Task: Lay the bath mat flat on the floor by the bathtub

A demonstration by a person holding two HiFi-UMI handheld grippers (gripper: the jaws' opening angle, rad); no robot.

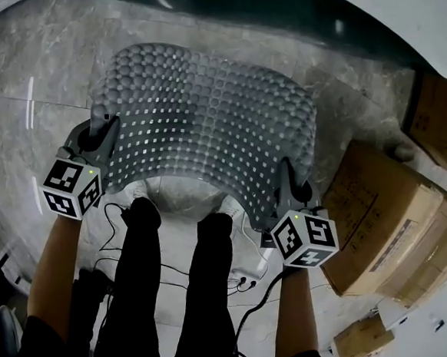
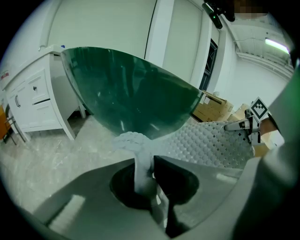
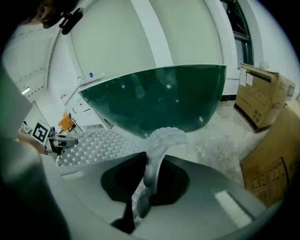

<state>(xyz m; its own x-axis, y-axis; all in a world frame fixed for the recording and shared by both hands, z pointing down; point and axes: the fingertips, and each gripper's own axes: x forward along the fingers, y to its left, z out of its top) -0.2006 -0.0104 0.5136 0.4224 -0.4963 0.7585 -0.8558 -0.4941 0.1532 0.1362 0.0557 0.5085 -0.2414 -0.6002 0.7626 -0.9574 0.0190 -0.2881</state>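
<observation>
Holding what, there by the tub?
— The bath mat (image 1: pixel 204 126). My left gripper (image 2: pixel 146 174) and right gripper (image 3: pixel 146 180) are each clamped on a near corner, and the mat sags over the marble floor (image 1: pixel 31 82), bathtub (image 2: pixel 131 93) just beyond.

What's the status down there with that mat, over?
Left gripper and right gripper both shut on mat corners. Mat bowed before tub, near edge up, not flat. Boxes close on right.

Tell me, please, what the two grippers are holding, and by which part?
Both hold the bath mat: the left gripper is shut on its near left corner, and the right gripper on its near right corner, each pinching the edge.
</observation>
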